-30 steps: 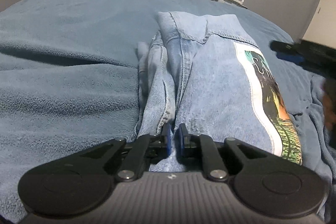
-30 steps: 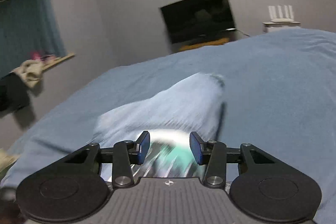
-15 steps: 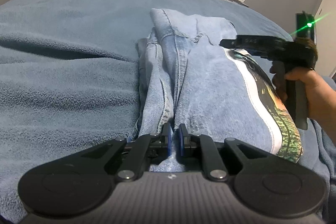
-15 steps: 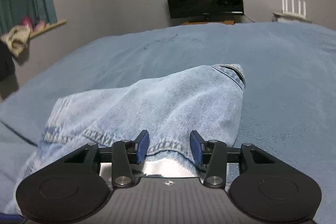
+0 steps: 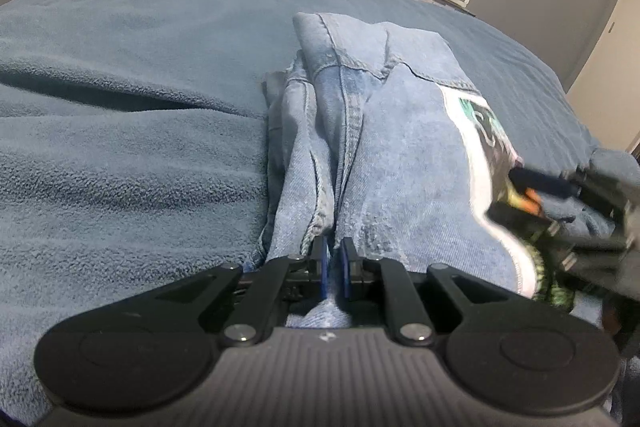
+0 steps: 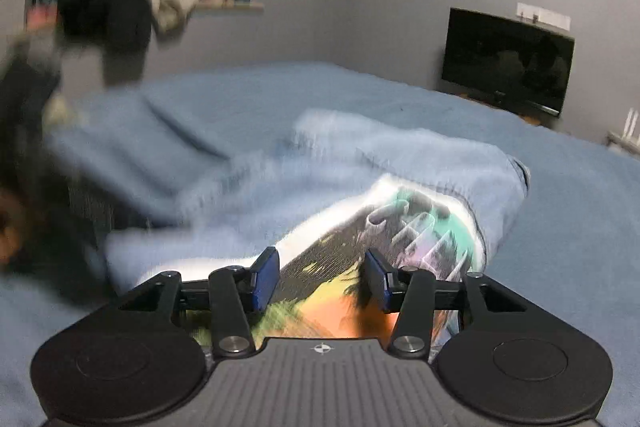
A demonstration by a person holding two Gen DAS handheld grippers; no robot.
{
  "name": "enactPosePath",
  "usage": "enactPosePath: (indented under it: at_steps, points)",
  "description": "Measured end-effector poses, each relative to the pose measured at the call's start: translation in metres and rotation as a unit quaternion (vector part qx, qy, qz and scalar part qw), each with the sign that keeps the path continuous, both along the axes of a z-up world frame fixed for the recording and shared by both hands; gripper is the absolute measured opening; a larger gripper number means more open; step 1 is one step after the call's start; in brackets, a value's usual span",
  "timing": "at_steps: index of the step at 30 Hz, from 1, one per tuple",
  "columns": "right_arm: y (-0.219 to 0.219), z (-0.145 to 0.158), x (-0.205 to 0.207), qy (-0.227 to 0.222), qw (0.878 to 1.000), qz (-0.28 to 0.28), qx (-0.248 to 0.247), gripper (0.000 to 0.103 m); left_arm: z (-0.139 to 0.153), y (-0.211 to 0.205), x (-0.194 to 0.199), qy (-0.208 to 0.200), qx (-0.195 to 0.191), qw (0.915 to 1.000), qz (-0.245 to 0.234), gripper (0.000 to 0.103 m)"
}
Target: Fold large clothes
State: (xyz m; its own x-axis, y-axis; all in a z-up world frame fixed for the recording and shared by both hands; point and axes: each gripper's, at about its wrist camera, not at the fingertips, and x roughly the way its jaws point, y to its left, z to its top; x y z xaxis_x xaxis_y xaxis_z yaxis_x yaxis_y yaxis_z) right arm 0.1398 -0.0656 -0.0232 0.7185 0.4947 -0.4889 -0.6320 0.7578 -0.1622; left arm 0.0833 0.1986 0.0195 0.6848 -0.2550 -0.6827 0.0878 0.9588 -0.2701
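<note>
Denim jacket (image 5: 404,163), seemingly 1, pinched.

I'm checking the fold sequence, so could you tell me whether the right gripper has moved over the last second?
Yes. In its own view the right gripper has swung left: the TV slid from centre to the right edge, and the printed patch now fills the space between its open fingers.

Dim, flat indoor light in both views, cool and grey, with no glare and only soft shadows in the folds of the blanket (image 5: 120,155). The left wrist view is fairly sharp at centre, but the right gripper (image 5: 560,203) smears into blur at the right edge, and the walls curve at the corners. The right wrist view is streaked with motion blur, heaviest at the left, and the denim jacket (image 6: 400,167) looks smeared.
</note>
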Motion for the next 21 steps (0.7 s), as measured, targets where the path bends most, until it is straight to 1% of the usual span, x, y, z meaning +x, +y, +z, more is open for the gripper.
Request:
enactPosePath:
  at_steps: [1,2,3,4,5,6,7,8,10,12,13,14,16,17,18,19,20,21]
  points:
    - [0.002,-0.004,-0.005,-0.011,1.0,-0.005,-0.003,0.051,0.001,0.002,-0.001,-0.007,-0.009,0.9999,0.001,0.008]
    - [0.001,-0.007,-0.005,-0.012,1.0,-0.011,0.003,0.052,0.002,0.006,-0.002,-0.015,-0.027,0.9995,0.0,0.01]
    - [0.0,-0.007,-0.002,-0.005,1.0,-0.017,0.015,0.052,0.003,0.012,-0.003,-0.027,-0.055,0.9981,0.002,0.01]
    - [0.001,-0.006,-0.002,0.0,1.0,-0.022,0.021,0.052,0.005,0.018,-0.005,-0.039,-0.078,0.9961,0.005,0.018]
    - [0.001,-0.007,-0.001,0.002,0.999,-0.025,0.024,0.052,0.008,0.023,-0.008,-0.053,-0.099,0.9936,0.009,0.039]
    - [0.002,-0.01,-0.003,-0.001,0.999,-0.025,0.024,0.052,0.009,0.029,-0.01,-0.067,-0.113,0.9912,0.018,0.053]
    - [0.004,-0.01,-0.004,-0.004,0.999,-0.026,0.025,0.052,0.011,0.032,-0.012,-0.074,-0.116,0.9901,0.027,0.075]
    - [0.004,-0.011,-0.003,-0.003,0.999,-0.028,0.028,0.052,0.011,0.033,-0.013,-0.075,-0.11,0.9904,0.036,0.081]
    - [0.003,-0.012,0.001,0.005,0.999,-0.034,0.038,0.052,0.007,0.035,-0.008,-0.053,-0.106,0.9922,0.038,0.081]
    - [0.002,-0.011,-0.001,0.01,0.998,-0.037,0.045,0.052,-0.002,0.036,0.0,-0.009,-0.118,0.9927,0.024,0.081]
    - [0.002,-0.012,-0.001,0.012,0.998,-0.037,0.047,0.052,-0.008,0.035,0.005,0.017,-0.13,0.9913,0.01,0.081]
    - [0.002,-0.012,0.001,0.016,0.998,-0.038,0.05,0.052,-0.012,0.037,0.006,0.033,-0.141,0.9895,0.008,0.081]
    - [0.001,-0.01,0.002,0.029,0.997,-0.039,0.061,0.054,-0.018,0.043,0.007,0.05,-0.163,0.9853,0.014,0.081]
    - [-0.001,-0.007,0.003,0.038,0.996,-0.035,0.073,0.059,-0.022,0.047,0.008,0.064,-0.174,0.9826,0.016,0.081]
    - [-0.007,-0.003,0.006,0.057,0.994,-0.027,0.095,0.062,-0.025,0.05,0.01,0.075,-0.18,0.9805,0.019,0.081]
    - [-0.012,0.001,0.008,0.074,0.99,-0.022,0.119,0.072,-0.025,0.05,0.01,0.079,-0.177,0.9809,0.016,0.078]
    - [-0.023,0.005,0.013,0.095,0.983,-0.023,0.157,0.085,-0.024,0.048,0.011,0.08,-0.167,0.9827,0.01,0.074]
    - [-0.032,0.008,0.019,0.103,0.977,-0.037,0.184,0.091,-0.022,0.045,0.011,0.079,-0.156,0.9846,0.004,0.072]
